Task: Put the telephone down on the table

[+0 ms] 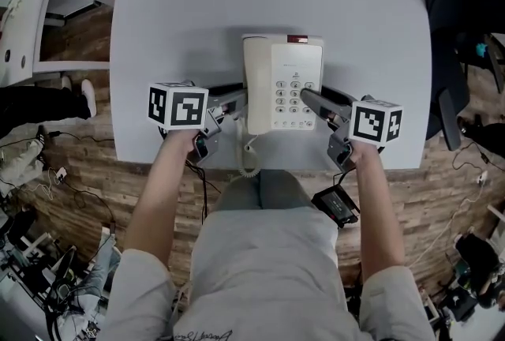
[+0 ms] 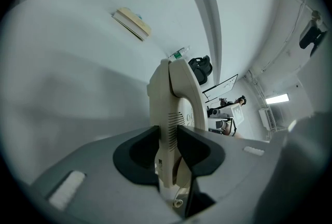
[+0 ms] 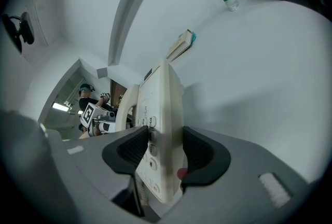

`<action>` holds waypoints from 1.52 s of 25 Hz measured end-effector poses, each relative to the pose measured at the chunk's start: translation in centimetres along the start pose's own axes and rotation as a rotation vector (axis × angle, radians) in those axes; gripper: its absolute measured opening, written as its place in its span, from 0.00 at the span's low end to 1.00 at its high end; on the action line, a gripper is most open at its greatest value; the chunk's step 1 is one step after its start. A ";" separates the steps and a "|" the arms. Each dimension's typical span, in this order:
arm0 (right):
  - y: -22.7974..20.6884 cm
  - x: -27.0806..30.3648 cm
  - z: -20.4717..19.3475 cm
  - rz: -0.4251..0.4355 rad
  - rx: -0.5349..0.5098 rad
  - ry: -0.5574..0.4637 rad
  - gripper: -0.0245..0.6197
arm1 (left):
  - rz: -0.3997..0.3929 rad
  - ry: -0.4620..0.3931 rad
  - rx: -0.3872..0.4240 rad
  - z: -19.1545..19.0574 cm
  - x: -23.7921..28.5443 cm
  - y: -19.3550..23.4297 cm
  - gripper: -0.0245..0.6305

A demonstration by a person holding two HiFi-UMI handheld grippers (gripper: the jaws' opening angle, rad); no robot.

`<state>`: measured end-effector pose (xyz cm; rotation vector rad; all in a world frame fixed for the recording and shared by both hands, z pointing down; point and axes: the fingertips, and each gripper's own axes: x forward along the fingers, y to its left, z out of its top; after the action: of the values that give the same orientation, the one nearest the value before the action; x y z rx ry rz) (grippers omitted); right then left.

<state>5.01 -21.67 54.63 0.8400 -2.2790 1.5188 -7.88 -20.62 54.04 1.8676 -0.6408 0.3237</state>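
Telephone (image 1: pixel 282 87) is pinched from both sides. The left tongs (image 2: pixel 168 153) clamp its handset-side edge and the right tongs (image 3: pixel 161 155) clamp the keypad-side edge, the pads gripping only the thin rim. It lies level over the near part of the grey worktop (image 1: pixel 158 31); I cannot tell whether its base touches.

The risks, as I judge them:
- The grips are shallow, so if one side lets go first the body could tip.
- The handset (image 1: pixel 256 79) only rests in its cradle and could jolt loose.
- The coiled cord (image 1: pixel 249 162) dangles past the worktop edge and could snag or drag the body.
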 end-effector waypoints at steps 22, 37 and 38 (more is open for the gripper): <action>-3.7 4.2 1.4 -0.010 0.047 0.040 0.38 | -0.006 0.040 -0.067 1.8 2.9 4.9 0.23; -4.4 4.6 1.1 -0.033 0.030 0.046 0.37 | -0.013 0.041 -0.081 1.3 3.6 5.7 0.23; -4.4 4.7 1.1 -0.036 0.027 0.048 0.37 | -0.013 0.041 -0.084 1.3 3.7 5.8 0.23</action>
<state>4.06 -25.38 59.89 0.8382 -2.2027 1.5405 -8.28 -24.37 59.91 1.7800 -0.6046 0.3211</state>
